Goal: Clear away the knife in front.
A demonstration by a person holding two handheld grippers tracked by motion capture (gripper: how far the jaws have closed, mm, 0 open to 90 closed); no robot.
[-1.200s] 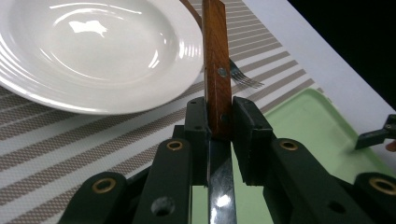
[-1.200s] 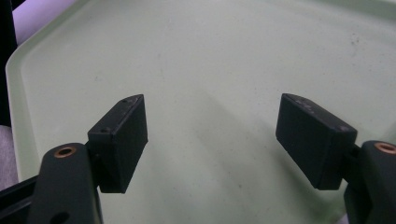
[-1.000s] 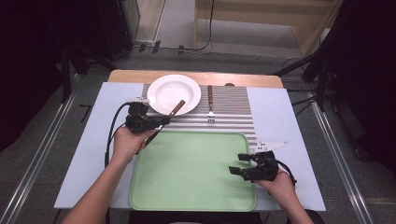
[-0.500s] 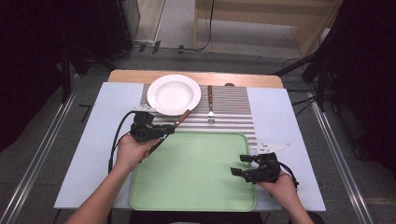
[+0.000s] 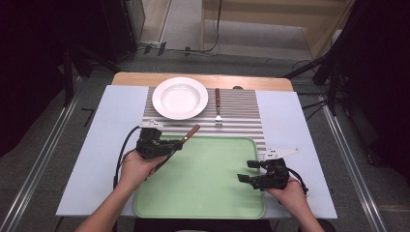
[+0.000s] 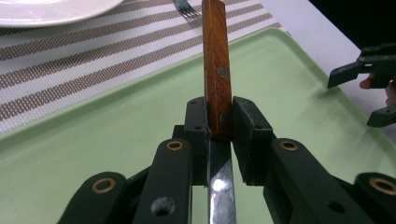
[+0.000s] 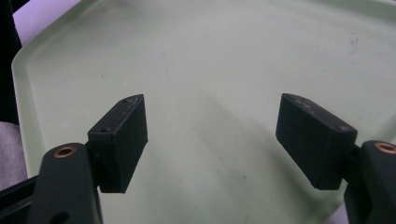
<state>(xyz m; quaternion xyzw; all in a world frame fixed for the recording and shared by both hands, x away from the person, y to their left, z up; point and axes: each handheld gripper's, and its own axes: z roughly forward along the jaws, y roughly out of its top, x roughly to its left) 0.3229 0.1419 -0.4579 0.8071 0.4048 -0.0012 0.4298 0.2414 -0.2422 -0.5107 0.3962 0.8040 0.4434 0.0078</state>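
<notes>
White plate (image 5: 180, 97) upper centre of frame on striped placemat (image 5: 241, 118); fork (image 5: 218, 107) just right of plate, apart from it.

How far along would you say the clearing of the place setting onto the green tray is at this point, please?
Early on. Nothing lies on the green tray yet. In hand: the left gripper is shut on the wooden-handled knife, held over the tray's left part. The right gripper hovers open over the tray with nothing between its jaws. Apparently left: the white plate and the fork, both on the striped mat.
</notes>
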